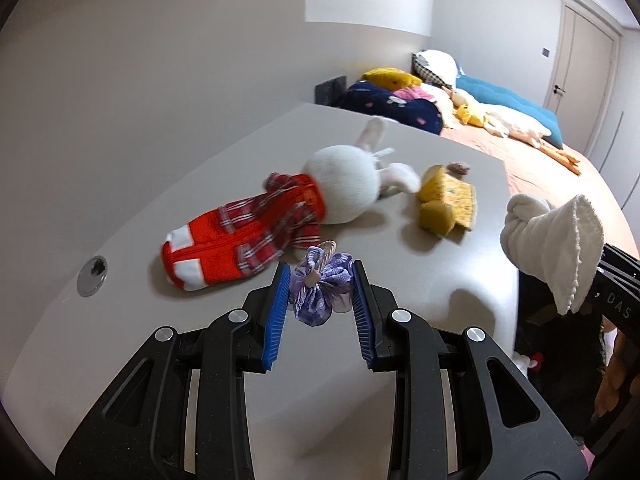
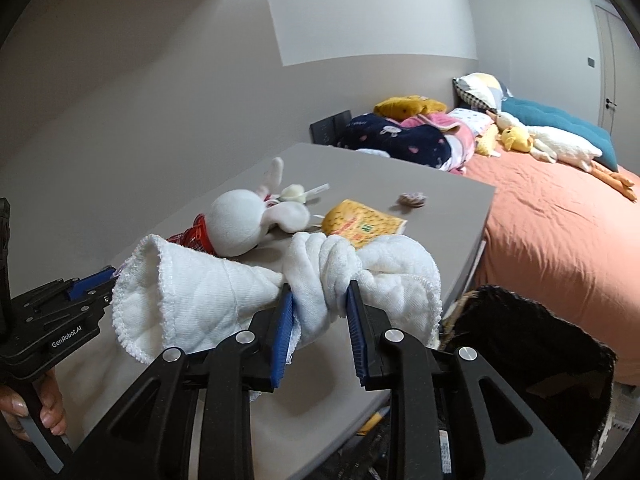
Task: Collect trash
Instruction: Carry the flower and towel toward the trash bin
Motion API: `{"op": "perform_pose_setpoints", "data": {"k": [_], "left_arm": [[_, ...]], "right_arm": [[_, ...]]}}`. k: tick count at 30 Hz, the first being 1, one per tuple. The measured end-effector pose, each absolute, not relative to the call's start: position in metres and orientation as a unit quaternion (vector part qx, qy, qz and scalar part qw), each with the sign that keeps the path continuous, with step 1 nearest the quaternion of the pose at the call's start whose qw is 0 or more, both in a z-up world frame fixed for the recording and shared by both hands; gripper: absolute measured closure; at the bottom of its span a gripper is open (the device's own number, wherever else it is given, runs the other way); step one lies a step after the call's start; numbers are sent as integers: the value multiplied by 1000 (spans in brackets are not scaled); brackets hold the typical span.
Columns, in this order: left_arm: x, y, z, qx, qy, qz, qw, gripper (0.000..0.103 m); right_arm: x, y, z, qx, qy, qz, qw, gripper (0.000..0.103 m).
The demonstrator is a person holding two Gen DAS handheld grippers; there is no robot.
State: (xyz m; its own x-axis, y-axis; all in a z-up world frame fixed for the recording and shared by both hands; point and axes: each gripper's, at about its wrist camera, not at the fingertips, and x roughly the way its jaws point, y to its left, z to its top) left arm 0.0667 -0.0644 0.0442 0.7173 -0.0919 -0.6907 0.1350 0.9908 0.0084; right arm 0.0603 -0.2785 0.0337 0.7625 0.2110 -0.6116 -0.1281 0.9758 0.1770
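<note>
In the left wrist view my left gripper (image 1: 320,276) has its blue pads on either side of a purple fabric flower with a clear handle (image 1: 320,284), which lies on the grey table (image 1: 200,184). The pads touch its sides. In the right wrist view my right gripper (image 2: 320,300) is shut on a knotted white cloth (image 2: 320,276) and holds it above the table's near edge. The same cloth shows at the right of the left wrist view (image 1: 556,240). A yellow wrapper (image 1: 452,200) lies further back on the table; it also shows in the right wrist view (image 2: 360,224).
A white rabbit toy in red plaid clothes (image 1: 280,216) lies on the table behind the flower. A small brown scrap (image 2: 412,199) lies near the far edge. A black bag (image 2: 528,360) stands open at the table's right. A bed with plush toys (image 2: 560,220) is behind.
</note>
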Motion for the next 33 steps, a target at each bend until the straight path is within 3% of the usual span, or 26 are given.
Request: {"op": "perform_pose_setpoints", "data": {"k": [33], "left_arm": [[45, -237, 47, 103, 362, -210, 902, 73]], "right_arm": [[-16, -436, 48, 123, 296, -34, 947, 71]]}}
